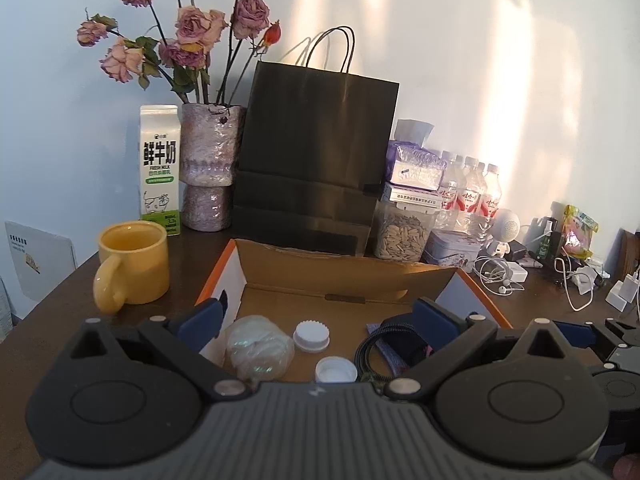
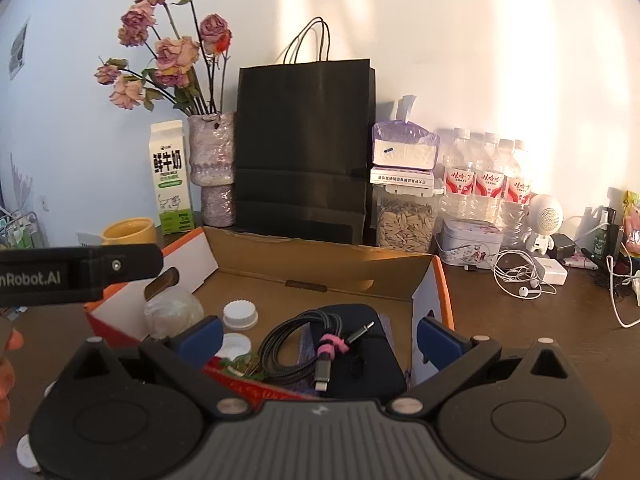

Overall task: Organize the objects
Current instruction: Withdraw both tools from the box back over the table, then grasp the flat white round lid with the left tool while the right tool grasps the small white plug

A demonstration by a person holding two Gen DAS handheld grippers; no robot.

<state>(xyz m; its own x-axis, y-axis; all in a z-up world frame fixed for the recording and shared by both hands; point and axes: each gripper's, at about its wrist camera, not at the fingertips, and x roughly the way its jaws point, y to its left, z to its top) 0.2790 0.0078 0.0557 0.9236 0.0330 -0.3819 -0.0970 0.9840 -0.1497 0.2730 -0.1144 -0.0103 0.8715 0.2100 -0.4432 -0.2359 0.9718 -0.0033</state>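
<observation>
This is a lived-in room of a home, shown by the clutter along a dark wooden table (image 2: 520,320) pushed against a pale wall. The landmark is a black paper bag (image 2: 304,148) standing at the wall. Left of it are dried roses in a vase (image 2: 211,152), a milk carton (image 2: 172,176) and a yellow mug (image 1: 134,260). Right of it are a jar of seeds (image 2: 404,220), bottled water (image 2: 486,180), earphones (image 2: 516,276) and chargers (image 2: 554,270).

Open cardboard box (image 2: 320,272) holds coiled cable (image 2: 296,344), two white caps (image 1: 311,335) — perhaps a wrapped bundle (image 1: 256,348).
</observation>
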